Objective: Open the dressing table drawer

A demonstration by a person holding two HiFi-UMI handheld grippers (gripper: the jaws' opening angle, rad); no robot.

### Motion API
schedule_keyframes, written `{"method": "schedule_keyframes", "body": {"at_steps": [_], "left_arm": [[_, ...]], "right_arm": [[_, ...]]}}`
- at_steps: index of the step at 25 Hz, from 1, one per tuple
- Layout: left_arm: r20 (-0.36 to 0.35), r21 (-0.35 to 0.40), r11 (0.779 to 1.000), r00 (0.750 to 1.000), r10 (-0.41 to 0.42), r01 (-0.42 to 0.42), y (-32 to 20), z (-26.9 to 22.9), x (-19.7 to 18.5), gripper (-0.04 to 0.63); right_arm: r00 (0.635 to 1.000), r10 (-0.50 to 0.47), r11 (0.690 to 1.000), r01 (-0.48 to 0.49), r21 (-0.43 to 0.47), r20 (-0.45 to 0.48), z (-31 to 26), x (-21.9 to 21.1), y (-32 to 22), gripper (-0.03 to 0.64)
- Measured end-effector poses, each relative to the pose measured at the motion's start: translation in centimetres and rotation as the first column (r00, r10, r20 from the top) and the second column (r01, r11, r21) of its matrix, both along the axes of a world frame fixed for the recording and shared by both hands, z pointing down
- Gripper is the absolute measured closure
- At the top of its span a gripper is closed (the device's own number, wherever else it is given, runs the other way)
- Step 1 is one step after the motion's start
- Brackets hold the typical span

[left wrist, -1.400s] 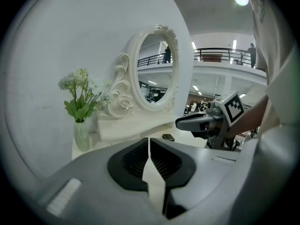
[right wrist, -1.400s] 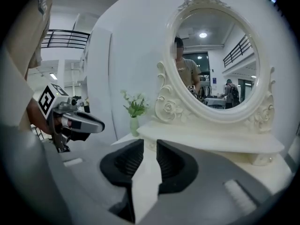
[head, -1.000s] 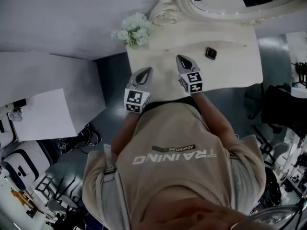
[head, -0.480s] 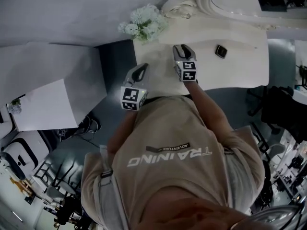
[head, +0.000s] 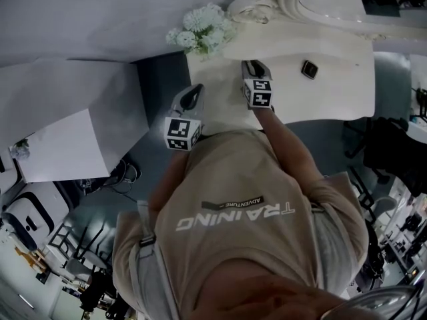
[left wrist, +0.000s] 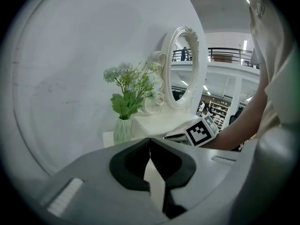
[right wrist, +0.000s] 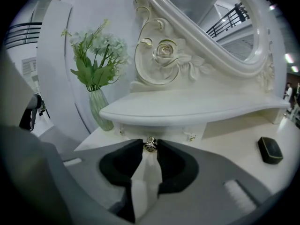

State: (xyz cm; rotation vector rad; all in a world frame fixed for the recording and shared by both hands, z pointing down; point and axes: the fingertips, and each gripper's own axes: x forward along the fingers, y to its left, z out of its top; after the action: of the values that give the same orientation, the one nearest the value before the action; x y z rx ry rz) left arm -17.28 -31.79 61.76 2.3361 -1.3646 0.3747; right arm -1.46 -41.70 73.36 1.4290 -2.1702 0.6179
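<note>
The white dressing table point(head: 320, 99) has a small drawer point(right wrist: 161, 131) under its curved shelf, with a round gold knob point(right wrist: 150, 144) on the front. My right gripper point(right wrist: 150, 149) points at that drawer. The knob sits between its fingertips as the jaws are closing, and I see no firm press of the pads on it. In the head view the right gripper point(head: 252, 65) reaches over the tabletop toward the shelf. My left gripper point(head: 193, 93) hovers at the table's left front corner, shut and empty, with its tips meeting point(left wrist: 150, 142).
A vase of white flowers point(right wrist: 101, 109) stands on the table's left end, close to the drawer. A small black box point(right wrist: 270, 150) lies on the tabletop to the right. The ornate oval mirror point(right wrist: 211, 27) rises behind the shelf. A white wall panel point(head: 60, 149) stands to the left.
My right gripper has moved in toward the shelf and sunk to the drawer front. The left gripper has drifted a little to the left, off the tabletop's edge.
</note>
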Motion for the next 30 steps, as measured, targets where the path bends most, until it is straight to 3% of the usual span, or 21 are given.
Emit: {"method": "schedule_keyframes", "body": {"at_steps": [17,28,30], "left_arm": [[0.007,0.023,1.0,1.0,0.009,-0.009,0.3,-0.6,0.8,0.586],[0.014,0.029,1.0,1.0,0.003,-0.003,1.6,-1.1,0.9,0.586],[0.019,0.039,0.999,1.0,0.003,-0.003,1.5,-1.3,0.8,0.586]], "right_arm": [[0.999,-0.031,0.999,0.032,-0.038,0.029,0.3,1.2,4.6,0.513],[0.998,-0.003,0.999,0.006,-0.045,0.055,0.2,1.1,5.9,0.511],[0.998,0.021,0.998,-0.018,-0.057,0.064,0.5,1.5,5.9,0.486]]}}
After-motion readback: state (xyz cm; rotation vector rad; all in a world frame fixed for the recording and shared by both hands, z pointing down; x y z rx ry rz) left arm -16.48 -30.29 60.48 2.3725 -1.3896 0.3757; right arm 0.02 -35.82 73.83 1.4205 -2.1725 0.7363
